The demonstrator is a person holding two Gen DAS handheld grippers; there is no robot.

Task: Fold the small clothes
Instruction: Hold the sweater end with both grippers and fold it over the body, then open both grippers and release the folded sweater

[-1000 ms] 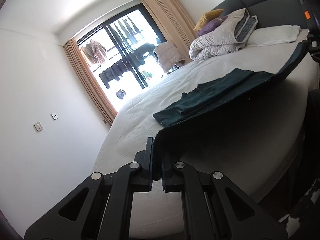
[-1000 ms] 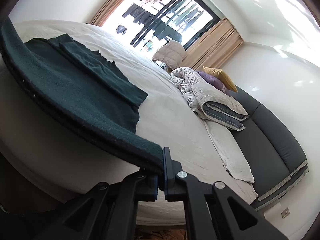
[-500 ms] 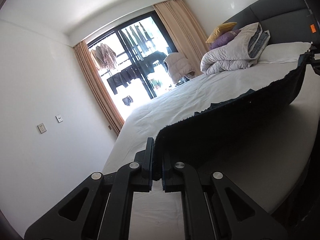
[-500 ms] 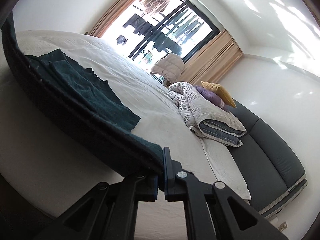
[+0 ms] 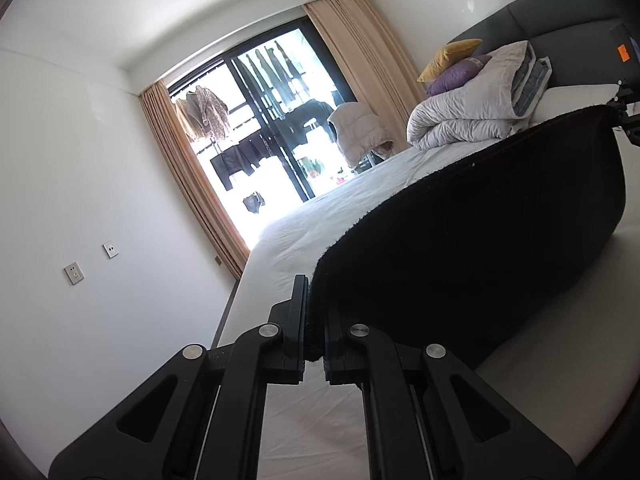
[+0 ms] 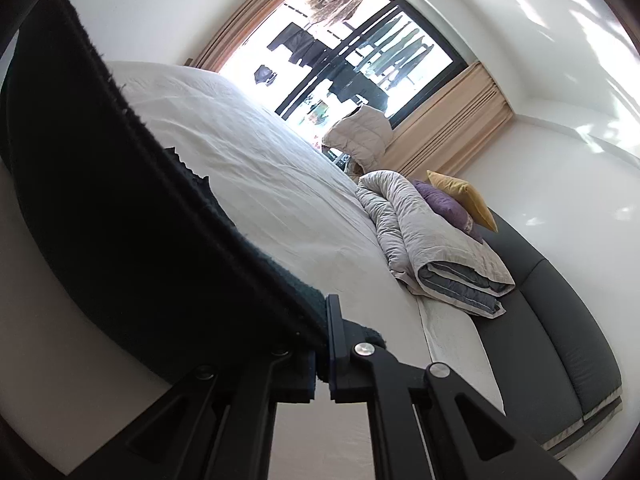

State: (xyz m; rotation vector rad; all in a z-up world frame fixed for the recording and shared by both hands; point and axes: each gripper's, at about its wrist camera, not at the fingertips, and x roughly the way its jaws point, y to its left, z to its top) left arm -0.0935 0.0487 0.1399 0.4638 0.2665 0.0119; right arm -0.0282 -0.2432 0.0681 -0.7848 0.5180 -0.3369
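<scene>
- The bed (image 5: 360, 208), covered with a white sheet, fills most of both views; its dark grey padded headboard (image 6: 560, 340) runs along the far end.
- A wide glass door (image 5: 264, 128) with black frames lets in strong daylight; clothes hang on a rack outside it, and beige curtains (image 5: 360, 52) hang on either side.
- A dark green garment (image 5: 480, 232) of thick knitted cloth is stretched between the two grippers above the sheet. Its upper edge is taut from one gripper to the other and the rest hangs below in a curve, in shadow. In the right wrist view a bit of its far part shows past the taut edge, lying on the sheet (image 6: 192, 176).
- A folded pale grey quilt (image 6: 432, 256) lies by the headboard, with a purple cushion (image 6: 444, 204) and a yellow cushion (image 6: 464, 196) against it.
- A pale quilted jacket (image 5: 358, 132) is draped over something near the door.
- The left gripper (image 5: 315, 320) has its fingers closed tight on one corner of the garment's edge.
- The right gripper (image 6: 322, 344) has its fingers closed tight on the other corner; cloth bunches over its tips.
- Two wall sockets (image 5: 74, 273) sit on the white wall left of the bed.
</scene>
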